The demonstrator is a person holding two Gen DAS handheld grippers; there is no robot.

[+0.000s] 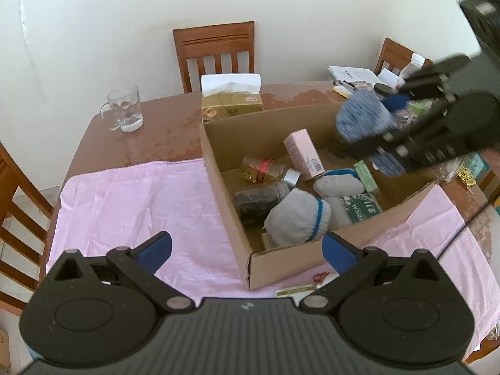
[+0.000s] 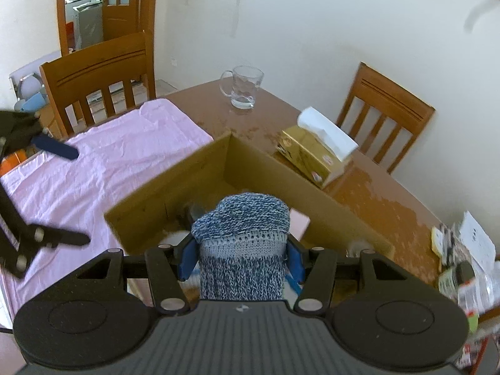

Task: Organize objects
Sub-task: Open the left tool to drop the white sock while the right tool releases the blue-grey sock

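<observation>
- My right tongs (image 2: 242, 262) pinch a rolled blue-and-white knitted sock (image 2: 247, 243) between their blue pads, the sock's rounded end sticking out ahead of the fingers
- From my left wrist view that same sock (image 1: 362, 118) hangs above the far right side of the open brown cardboard box (image 1: 225, 184), clear of the things inside it
- My left tongs (image 1: 247, 251) are spread wide with nothing between them, hovering over the near corner of the box and the pink cloth (image 1: 131, 206) that covers the near part of the brown wooden counter (image 1: 162, 118)
- Inside the box lie two grey rolled socks with blue bands (image 1: 297, 215), a pink rectangular carton (image 1: 303, 154), a dark jar lying on its side (image 1: 259, 198), a green printed packet (image 1: 361, 207) and a clear packet of yellow and red items (image 1: 262, 168)
- A gold tissue box with a white tissue pulled up (image 1: 231, 100) sits just behind the cardboard box, touching or nearly touching its far wall
- A clear glass mug (image 1: 125, 109) stands on the bare counter, well apart to the left
- Wooden slatted chairs (image 1: 215, 53) stand around the counter against a white wall
</observation>
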